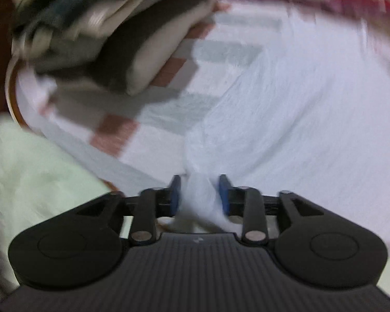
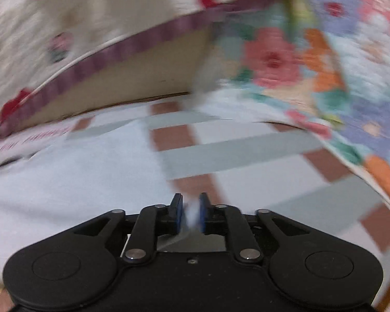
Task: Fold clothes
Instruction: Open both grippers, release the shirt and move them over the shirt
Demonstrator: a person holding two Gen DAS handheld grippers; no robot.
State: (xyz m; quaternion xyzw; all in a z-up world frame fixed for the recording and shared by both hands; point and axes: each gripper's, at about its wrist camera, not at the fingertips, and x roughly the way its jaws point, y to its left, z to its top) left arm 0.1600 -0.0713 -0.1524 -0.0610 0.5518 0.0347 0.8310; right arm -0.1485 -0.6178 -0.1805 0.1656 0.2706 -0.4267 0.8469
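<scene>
Gripping the white garment (image 1: 273,98) at two points, we have the left gripper (image 1: 199,191) clamped on a bunched fold and the right gripper (image 2: 190,213) pinched on a thin edge, probably to lift it evenly. It lies at twelve o'clock on the checked cloth (image 2: 221,150), with the folded stack (image 1: 96,33) at ten o'clock in the left view.

The left black two-finger gripper with blue pads (image 1: 199,191) points forward, its jaws partly closed and pinching a bunched fold of pale white-blue fabric (image 1: 260,109) between the pads. The right black two-finger gripper with blue pads (image 2: 191,213) has its jaws nearly together, clamping a thin edge of the same fabric.
</scene>
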